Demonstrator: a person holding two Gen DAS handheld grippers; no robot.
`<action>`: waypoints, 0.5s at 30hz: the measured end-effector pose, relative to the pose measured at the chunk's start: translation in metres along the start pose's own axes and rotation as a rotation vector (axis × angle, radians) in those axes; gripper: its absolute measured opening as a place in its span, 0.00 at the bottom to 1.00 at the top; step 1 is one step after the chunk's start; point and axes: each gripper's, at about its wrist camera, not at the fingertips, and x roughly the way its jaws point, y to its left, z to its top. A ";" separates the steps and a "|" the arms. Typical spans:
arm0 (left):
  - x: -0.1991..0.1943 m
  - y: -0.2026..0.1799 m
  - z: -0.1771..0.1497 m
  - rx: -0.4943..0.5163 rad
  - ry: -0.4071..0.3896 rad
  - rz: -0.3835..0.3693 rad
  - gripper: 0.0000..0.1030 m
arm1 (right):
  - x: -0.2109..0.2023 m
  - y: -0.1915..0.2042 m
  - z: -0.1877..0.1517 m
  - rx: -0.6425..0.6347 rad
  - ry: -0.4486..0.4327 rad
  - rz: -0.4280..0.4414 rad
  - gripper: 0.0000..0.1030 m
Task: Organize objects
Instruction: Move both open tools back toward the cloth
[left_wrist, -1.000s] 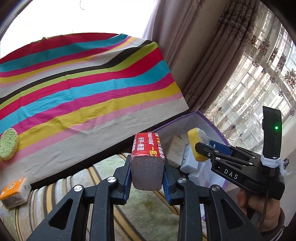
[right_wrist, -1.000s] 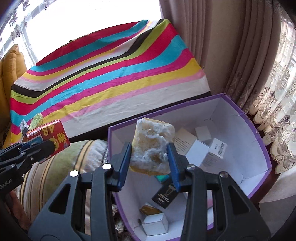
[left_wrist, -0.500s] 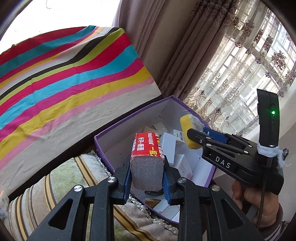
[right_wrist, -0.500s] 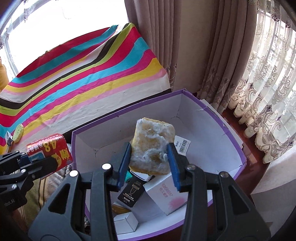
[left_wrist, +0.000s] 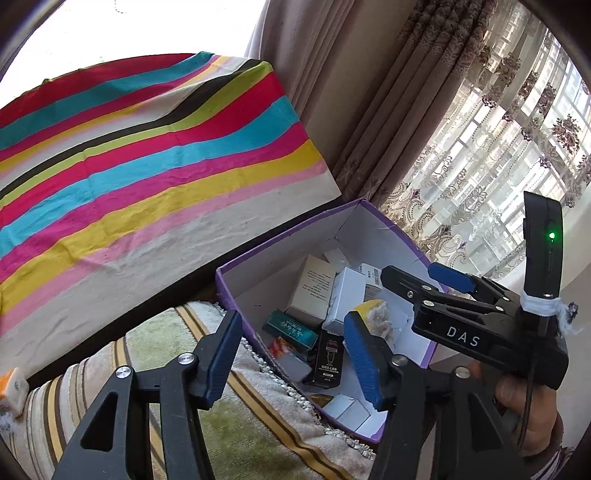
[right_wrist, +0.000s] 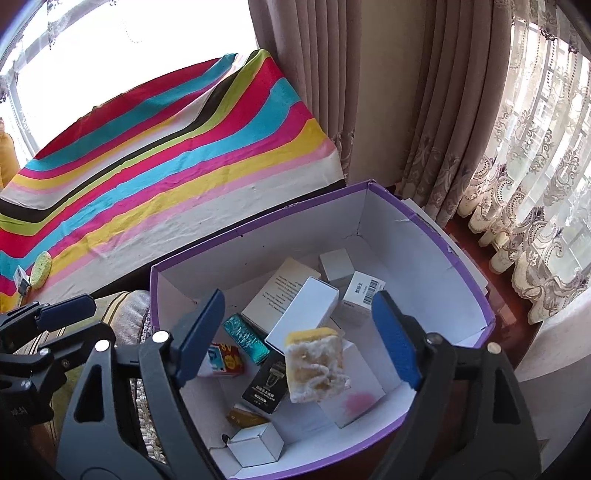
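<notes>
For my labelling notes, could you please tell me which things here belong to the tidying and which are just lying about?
Job:
purple cardboard box
yellow scouring sponge
red-orange packet
round green pad
left claw
right claw

Lying about:
striped cloth
brown curtains

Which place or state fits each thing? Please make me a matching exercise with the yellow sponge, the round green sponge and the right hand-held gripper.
Things:
1. yellow sponge
2. round green sponge
3. right hand-held gripper

Places or states:
a. on the striped cloth
b. open, holding nothing
c. within the purple box

Pairs: 1-c, 2-a, 3-b
</notes>
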 end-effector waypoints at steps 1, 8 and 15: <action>-0.003 0.004 -0.001 -0.008 -0.006 0.005 0.57 | 0.000 0.002 0.000 -0.003 0.003 0.005 0.81; -0.031 0.044 -0.008 -0.084 -0.054 0.057 0.57 | 0.000 0.025 -0.002 -0.042 0.017 0.039 0.82; -0.064 0.093 -0.023 -0.175 -0.105 0.111 0.57 | -0.001 0.068 -0.009 -0.127 0.043 0.102 0.83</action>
